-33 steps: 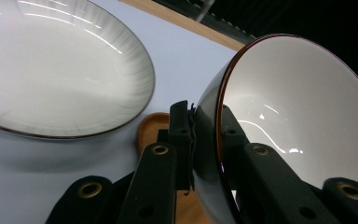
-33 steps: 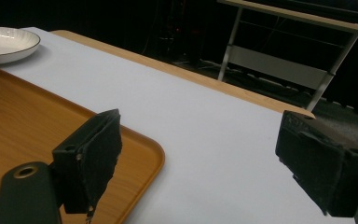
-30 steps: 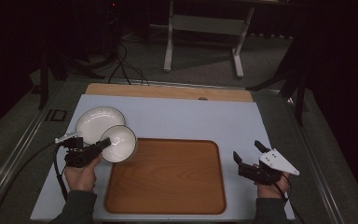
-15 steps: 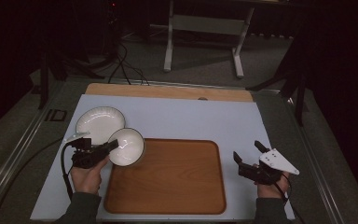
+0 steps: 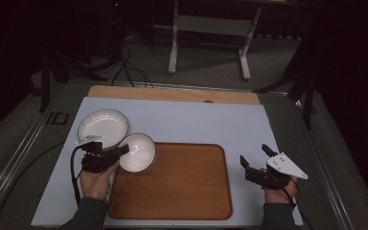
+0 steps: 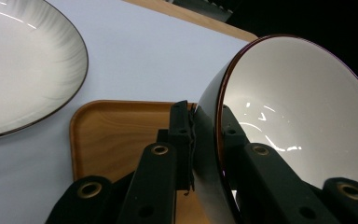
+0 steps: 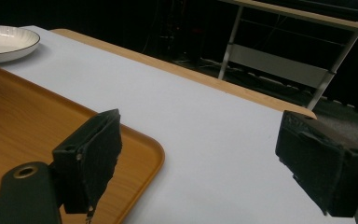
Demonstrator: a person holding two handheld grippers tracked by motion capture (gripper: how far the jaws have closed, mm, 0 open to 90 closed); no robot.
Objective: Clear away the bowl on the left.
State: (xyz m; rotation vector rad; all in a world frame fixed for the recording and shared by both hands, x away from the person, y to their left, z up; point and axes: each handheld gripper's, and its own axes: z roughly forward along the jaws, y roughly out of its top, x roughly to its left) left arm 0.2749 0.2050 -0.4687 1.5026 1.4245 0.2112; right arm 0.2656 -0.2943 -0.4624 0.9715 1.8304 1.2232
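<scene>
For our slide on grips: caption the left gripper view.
Left gripper clamps the tilted bowl by its rim above the wooden tray, plate alongside.

Letters "ID" on dark mat (image 5: pixel 57 118) left of table; nothing else legible.

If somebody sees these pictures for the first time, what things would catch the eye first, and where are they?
Most striking is the white bowl, tilted and lifted at the wooden tray's near-left corner, its rim clamped by the left hand-held gripper. Next to it, a white plate lies on the pale table mat. At the tray's right side, the right hand-held gripper waits with open jaws, holding nothing.
</scene>
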